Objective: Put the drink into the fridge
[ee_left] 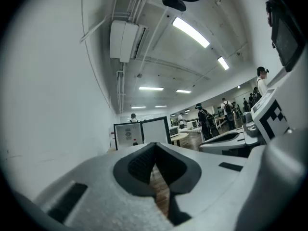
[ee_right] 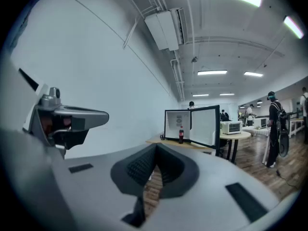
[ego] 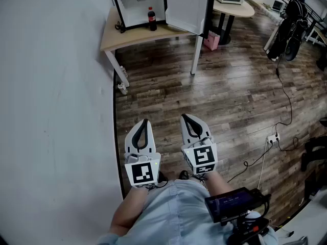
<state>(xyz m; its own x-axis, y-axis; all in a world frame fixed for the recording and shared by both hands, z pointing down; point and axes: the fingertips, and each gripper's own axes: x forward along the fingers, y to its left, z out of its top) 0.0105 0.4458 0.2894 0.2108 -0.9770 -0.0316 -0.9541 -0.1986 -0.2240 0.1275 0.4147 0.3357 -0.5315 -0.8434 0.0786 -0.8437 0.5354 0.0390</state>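
Both jaw pairs are closed and empty: left gripper (ego: pixel 144 121) and right gripper (ego: pixel 185 116) hang well apart from the drink (ego: pixel 152 18), upright back from the table's (ego: pixel 110 39) near edge, before the open fridge (ego: pixel 137 4). An off-centre grab could topple it.

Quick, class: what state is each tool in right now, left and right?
Left tool: closed, holding nothing.
Right tool: closed, holding nothing.
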